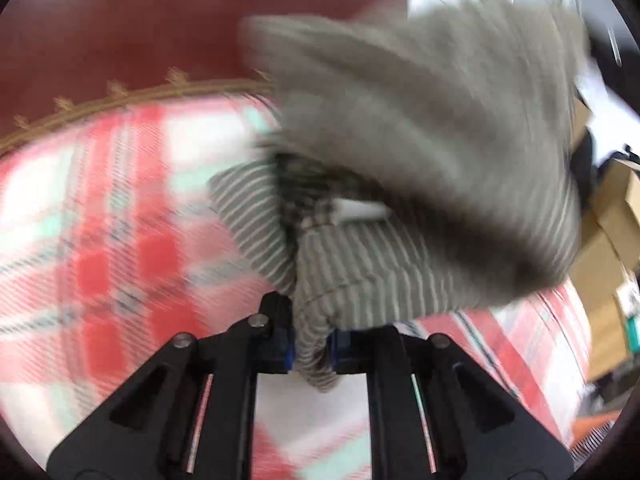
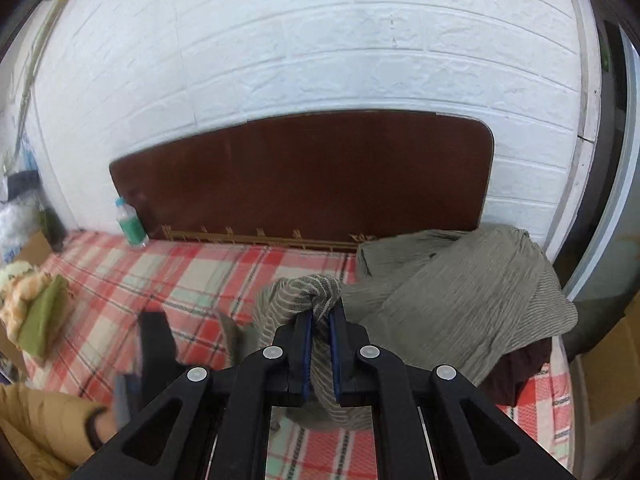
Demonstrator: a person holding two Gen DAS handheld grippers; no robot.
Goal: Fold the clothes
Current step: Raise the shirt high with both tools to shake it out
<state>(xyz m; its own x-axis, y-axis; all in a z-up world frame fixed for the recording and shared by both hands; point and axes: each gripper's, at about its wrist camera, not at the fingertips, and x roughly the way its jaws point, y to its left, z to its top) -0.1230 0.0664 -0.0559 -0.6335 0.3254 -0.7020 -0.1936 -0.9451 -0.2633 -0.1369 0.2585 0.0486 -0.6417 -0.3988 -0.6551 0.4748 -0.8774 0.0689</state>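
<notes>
1. The plaid bedcover point(image 2: 208, 276), red, white and pale green, spread beneath and ahead of both grippers, running up to a dark brown headboard point(image 2: 304, 176) against a white brick wall point(image 2: 304, 40) straight ahead of the right gripper.
2. The striped grey garment point(image 2: 452, 300) lay mostly ahead and to the right of the right gripper, heaped on the bedcover near the headboard's right end, with a dark maroon cloth point(image 2: 516, 372) showing under its near edge. In the left wrist view the same garment point(image 1: 400, 140) rose ahead and to the right of the left gripper, blurred, its near part hanging down into the jaws.
3. The right gripper point(image 2: 320, 344) was clamped on a bunched fold of the garment; the cloth ran between the blue pads and humped up just past the fingertips.
4. The left gripper point(image 1: 312, 348) was likewise pinched onto a twisted rope of the striped cloth, which passed between its pads and hung a little below them. From the right wrist view it appeared only as a blurred dark shape to the lower left, just beside the right gripper.
5. A tan sleeve point(image 2: 44, 428) showed at the lower left of the right gripper.
6. A folded green and cream pile point(image 2: 32, 316) sat far left of the right gripper.
7. A small bottle point(image 2: 130, 224) with green contents stood at the headboard's left end.
</notes>
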